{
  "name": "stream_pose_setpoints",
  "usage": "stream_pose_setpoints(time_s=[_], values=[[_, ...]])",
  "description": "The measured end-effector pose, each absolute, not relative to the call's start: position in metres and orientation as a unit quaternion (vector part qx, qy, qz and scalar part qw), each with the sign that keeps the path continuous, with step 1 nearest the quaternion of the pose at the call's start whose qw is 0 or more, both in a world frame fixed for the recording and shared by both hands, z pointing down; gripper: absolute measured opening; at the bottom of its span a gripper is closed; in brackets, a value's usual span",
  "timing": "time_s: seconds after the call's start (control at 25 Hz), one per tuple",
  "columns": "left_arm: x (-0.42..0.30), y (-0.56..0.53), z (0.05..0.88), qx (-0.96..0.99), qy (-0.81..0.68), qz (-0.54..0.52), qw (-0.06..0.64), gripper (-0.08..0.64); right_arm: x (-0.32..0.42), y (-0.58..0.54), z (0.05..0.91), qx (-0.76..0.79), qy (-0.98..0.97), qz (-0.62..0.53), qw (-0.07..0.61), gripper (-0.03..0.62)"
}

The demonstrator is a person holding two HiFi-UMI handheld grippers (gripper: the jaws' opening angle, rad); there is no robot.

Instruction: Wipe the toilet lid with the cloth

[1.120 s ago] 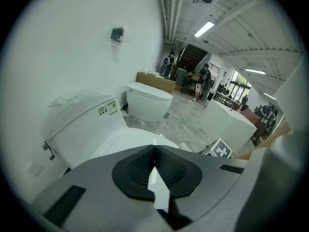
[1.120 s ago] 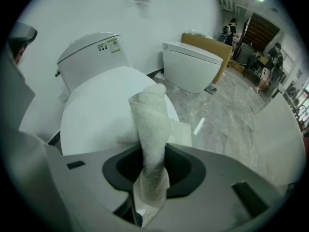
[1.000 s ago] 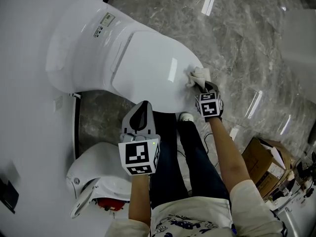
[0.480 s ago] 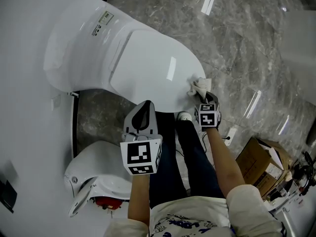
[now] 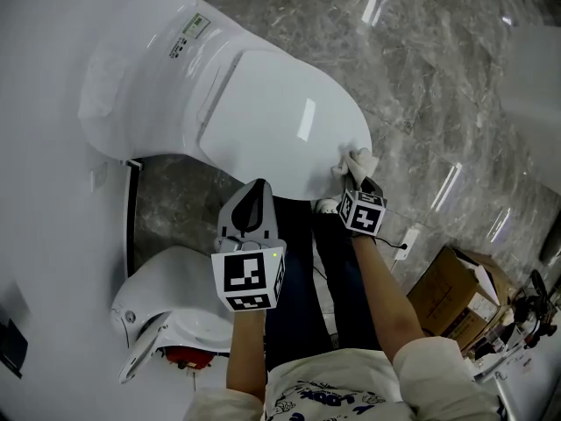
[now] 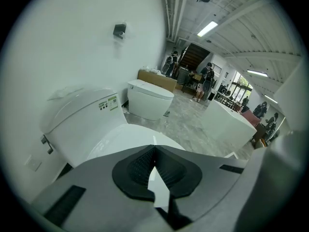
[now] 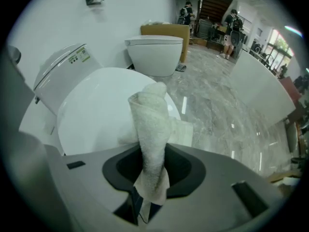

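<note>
Since a second ago the white cloth [image 5: 360, 161] has slid along the front rim of the toilet lid [image 5: 263, 112], nearer the person's legs [image 5: 351, 296]. It now sits bunched against the lid's edge. It is clamped in the fingers of the right gripper [image 5: 354, 181] (a fold trails back between them). The left gripper [image 5: 253, 202] hangs just beside the lid's near edge, fingers pressed together on nothing. Around them lie the grey marble floor [image 5: 421, 77], a second toilet [image 5: 166, 296] and a cardboard box [image 5: 449, 289].
</note>
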State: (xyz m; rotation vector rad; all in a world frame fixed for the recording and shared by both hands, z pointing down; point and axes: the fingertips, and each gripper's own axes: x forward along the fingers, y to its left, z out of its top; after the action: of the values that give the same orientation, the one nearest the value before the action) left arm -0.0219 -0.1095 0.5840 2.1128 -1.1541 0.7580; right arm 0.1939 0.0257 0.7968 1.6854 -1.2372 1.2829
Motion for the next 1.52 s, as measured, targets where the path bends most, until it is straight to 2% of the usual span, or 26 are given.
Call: stream_pose_setpoints(time_s=[0.36, 0.76, 1.52], values=[[-0.043, -0.117, 0.592, 0.788, -0.448, 0.283, 0.313, 0.003, 0.170, 0.005, 0.795, 0.680, -0.429, 0.504, 0.314, 0.104], [-0.081, -0.128, 0.598, 0.771, -0.476, 0.276, 0.321, 0.003, 0.106, -0.066, 0.787, 0.662, -0.493, 0.480, 0.296, 0.104], [-0.154, -0.144, 0.603, 0.732, -0.534, 0.258, 0.335, 0.003, -0.029, -0.193, 0.777, 0.542, -0.669, 0.379, 0.337, 0.106]])
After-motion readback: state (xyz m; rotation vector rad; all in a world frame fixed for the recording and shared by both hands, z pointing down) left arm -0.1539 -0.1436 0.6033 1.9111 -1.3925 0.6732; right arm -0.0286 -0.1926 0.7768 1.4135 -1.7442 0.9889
